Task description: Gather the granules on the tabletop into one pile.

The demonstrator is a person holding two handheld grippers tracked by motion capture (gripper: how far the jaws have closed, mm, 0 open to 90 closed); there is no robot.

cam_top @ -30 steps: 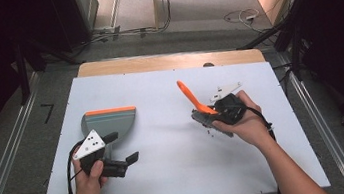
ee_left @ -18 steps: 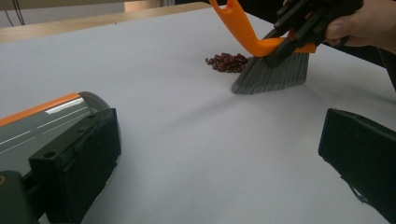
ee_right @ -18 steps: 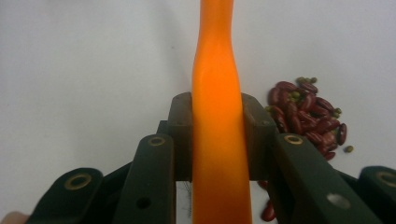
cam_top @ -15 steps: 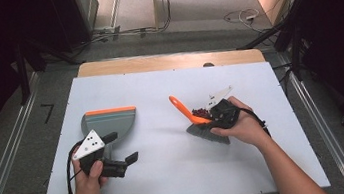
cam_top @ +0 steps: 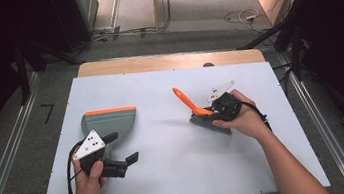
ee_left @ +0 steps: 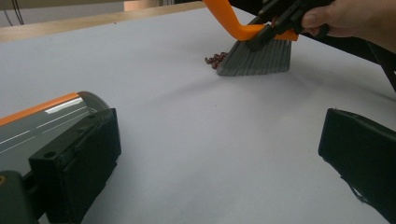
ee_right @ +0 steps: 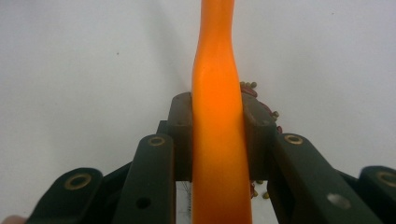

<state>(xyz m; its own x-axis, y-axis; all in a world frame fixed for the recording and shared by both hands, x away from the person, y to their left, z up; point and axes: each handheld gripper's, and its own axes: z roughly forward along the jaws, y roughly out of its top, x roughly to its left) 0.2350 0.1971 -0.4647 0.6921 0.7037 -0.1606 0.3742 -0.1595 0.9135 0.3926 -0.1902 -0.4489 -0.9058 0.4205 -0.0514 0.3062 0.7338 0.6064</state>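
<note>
- Nearest the person: left gripper [cam_top: 128,159], jaws spread wide with nothing between them, sitting right at the dustpan's handle end.
- Just past that: one dustpan [cam_top: 109,123], grey with an orange lip, flat on the table [cam_top: 170,178], lip facing away from the person.
- Over to the right, a bit farther out: right gripper [cam_top: 219,110], clamped tight on the brush handle, pads squeezing the orange from both sides.
- One brush [ee_left: 254,58], grey bristles down on the table, orange handle slanting up and away to the left in the high view.
- One small pile of beans [ee_left: 215,59], reddish and greenish, too small to count, touching the bristles on the dustpan side.
- Key bit: pile sits between brush and dustpan, well apart from the pan, so probably a sweep leftward across the table.
- Right hand [cam_top: 246,120] much nearer the pile than the left.
</note>
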